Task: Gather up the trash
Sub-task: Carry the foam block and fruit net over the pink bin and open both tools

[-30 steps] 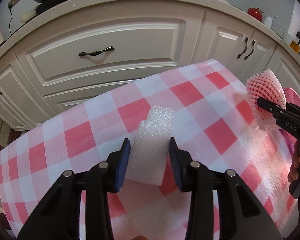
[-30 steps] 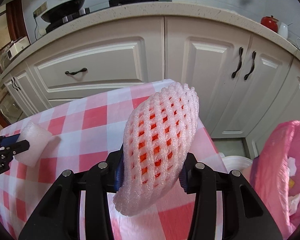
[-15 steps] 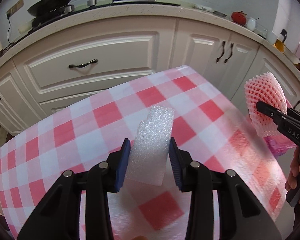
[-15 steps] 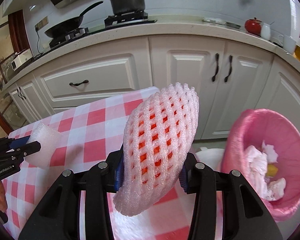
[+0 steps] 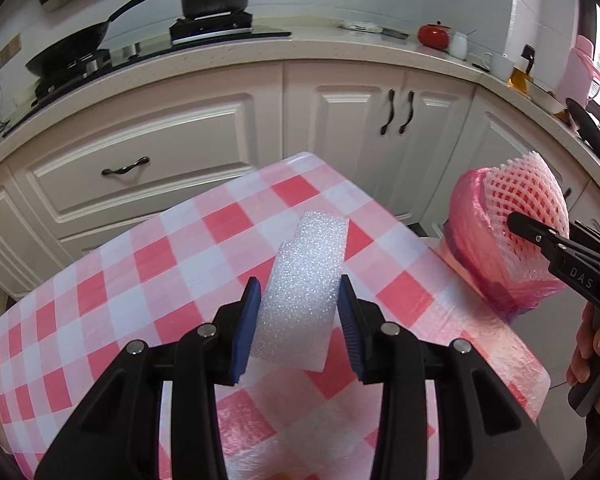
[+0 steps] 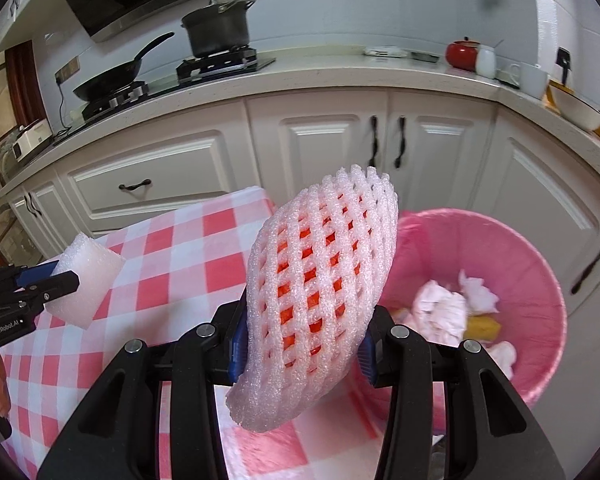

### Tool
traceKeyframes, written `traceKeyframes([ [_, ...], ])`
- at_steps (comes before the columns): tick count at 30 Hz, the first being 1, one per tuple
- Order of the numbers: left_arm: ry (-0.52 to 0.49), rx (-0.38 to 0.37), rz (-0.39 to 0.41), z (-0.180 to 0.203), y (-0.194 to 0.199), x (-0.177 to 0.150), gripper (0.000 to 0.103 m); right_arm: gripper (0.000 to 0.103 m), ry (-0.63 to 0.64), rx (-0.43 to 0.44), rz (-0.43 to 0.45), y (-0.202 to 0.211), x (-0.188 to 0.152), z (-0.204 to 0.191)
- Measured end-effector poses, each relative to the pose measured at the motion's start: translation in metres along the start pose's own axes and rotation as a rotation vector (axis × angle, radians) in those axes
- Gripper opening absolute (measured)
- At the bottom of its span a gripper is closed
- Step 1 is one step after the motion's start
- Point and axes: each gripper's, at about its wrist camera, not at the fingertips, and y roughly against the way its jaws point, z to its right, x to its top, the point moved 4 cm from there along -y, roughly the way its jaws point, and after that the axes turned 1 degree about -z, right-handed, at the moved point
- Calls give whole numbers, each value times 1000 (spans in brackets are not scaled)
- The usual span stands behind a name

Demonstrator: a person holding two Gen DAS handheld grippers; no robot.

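My left gripper (image 5: 298, 304) is shut on a white foam block (image 5: 304, 292), held above the red-and-white checked tablecloth (image 5: 172, 280). My right gripper (image 6: 302, 320) is shut on a pink foam fruit net (image 6: 320, 292), which stands tilted between the blue pads. In the right wrist view the pink-lined trash bin (image 6: 540, 280) sits just right of the net, with crumpled paper and a yellow scrap inside. The left wrist view shows the net (image 5: 524, 216) in front of the bin (image 5: 472, 240), past the table's right edge. The foam block (image 6: 86, 284) appears at the left of the right wrist view.
White kitchen cabinets (image 5: 220, 136) with dark handles stand close behind the table. On the counter are a frying pan (image 6: 112, 76), a black pot (image 6: 218, 28) on a hob, and a red pot (image 6: 462, 54). A hand (image 5: 592, 356) holds the right gripper's handle.
Both grippers have risen and moved right with their loads. The trash bin has come fully into the right wrist view, and the table's right edge now shows in the left wrist view.
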Motion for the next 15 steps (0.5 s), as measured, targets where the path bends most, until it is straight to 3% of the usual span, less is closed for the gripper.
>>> traceKeyframes([
  [15,-69,-59,19,62,-1,15,38,42,-46,-57,15,26,-9,65],
])
